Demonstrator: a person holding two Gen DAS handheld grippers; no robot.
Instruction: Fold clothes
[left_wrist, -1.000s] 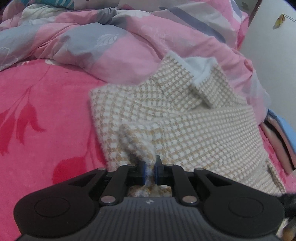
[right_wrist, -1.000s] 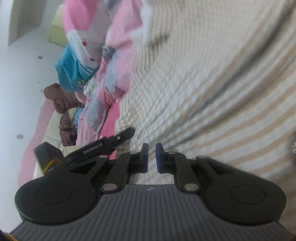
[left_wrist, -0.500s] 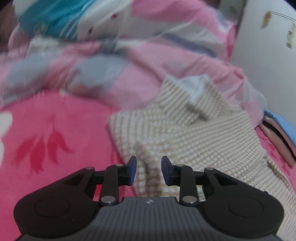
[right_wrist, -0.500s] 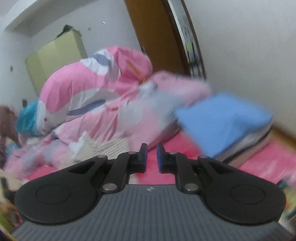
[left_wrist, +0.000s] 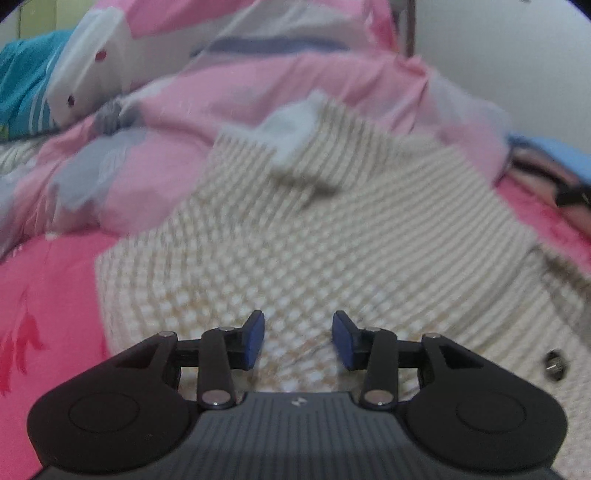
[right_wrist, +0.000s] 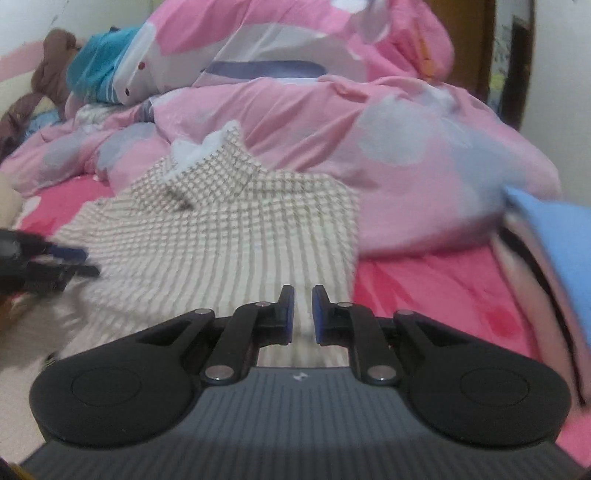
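The checked garment (left_wrist: 332, 236) lies just beyond the opening, empty left tongs (left_wrist: 298, 339).

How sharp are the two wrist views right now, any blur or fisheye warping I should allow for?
Left wrist: the checked garment and pink duvet are smeared by motion blur; only the left gripper is crisp. Right wrist: the garment's middle is fairly sharp, but the blue stack and left edge are streaked. Both views bow outward, with dark corners.
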